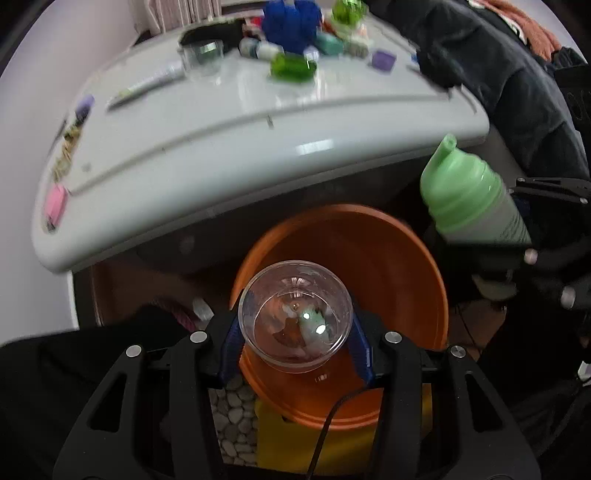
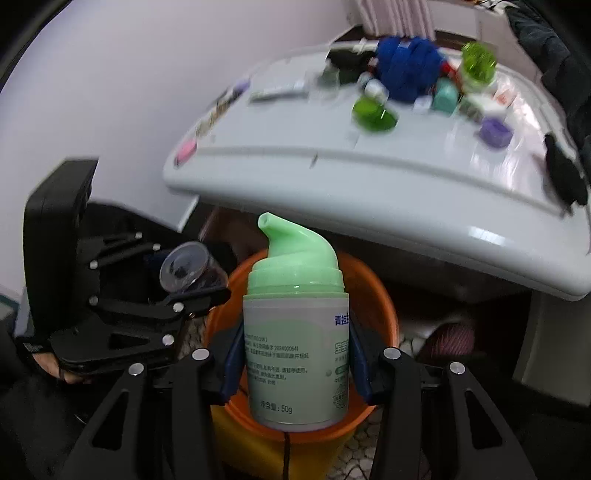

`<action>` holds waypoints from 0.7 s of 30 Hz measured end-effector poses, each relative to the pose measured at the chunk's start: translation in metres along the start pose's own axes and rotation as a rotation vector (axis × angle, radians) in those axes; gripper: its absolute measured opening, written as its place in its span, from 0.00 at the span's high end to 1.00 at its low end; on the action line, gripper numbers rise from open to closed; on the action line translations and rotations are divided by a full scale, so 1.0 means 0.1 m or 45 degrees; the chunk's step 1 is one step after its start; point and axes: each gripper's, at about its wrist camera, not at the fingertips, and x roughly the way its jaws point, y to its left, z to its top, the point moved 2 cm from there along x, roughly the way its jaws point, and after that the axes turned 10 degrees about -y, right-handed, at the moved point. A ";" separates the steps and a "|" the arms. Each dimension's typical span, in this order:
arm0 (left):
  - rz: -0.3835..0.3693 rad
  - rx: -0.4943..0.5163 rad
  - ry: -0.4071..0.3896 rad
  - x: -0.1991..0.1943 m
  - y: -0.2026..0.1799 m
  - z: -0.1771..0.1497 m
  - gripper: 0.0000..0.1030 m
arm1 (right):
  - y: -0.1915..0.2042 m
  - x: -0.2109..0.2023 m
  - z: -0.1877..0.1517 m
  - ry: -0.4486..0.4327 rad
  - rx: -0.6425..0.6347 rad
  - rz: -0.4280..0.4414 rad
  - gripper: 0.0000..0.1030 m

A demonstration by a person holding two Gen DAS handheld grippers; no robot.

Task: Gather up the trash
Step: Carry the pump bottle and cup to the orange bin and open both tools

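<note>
A clear plastic cup with scraps inside sits between the blue pads of my left gripper, which is shut on it. The cup hangs over the open orange bin. My right gripper is shut on a green pump bottle, upright with its nozzle pointing away, above the same orange bin. In the right wrist view the cup shows to the left of the bottle. In the left wrist view the bottle is at the right, beyond the bin's rim.
Just behind the bin, a white table overhangs it, cluttered with green glass pieces, a blue bundle, a purple box and a pink item. Dark clothing lies at the right. A yellow object lies under the bin on a pebble floor.
</note>
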 end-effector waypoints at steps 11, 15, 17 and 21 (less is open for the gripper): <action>0.043 -0.013 0.115 0.18 0.04 -0.02 0.22 | -0.02 0.27 -0.22 0.108 0.007 -0.030 0.49; 0.042 -0.022 0.116 0.17 0.06 -0.07 0.22 | -0.10 0.17 -0.13 0.068 0.011 -0.037 0.49; 0.046 -0.018 0.111 0.17 0.07 -0.05 0.22 | -0.14 0.12 -0.03 0.040 -0.007 -0.052 0.49; 0.055 -0.034 0.074 0.11 0.11 0.08 0.22 | -0.22 0.06 0.37 -0.042 -0.037 -0.079 0.49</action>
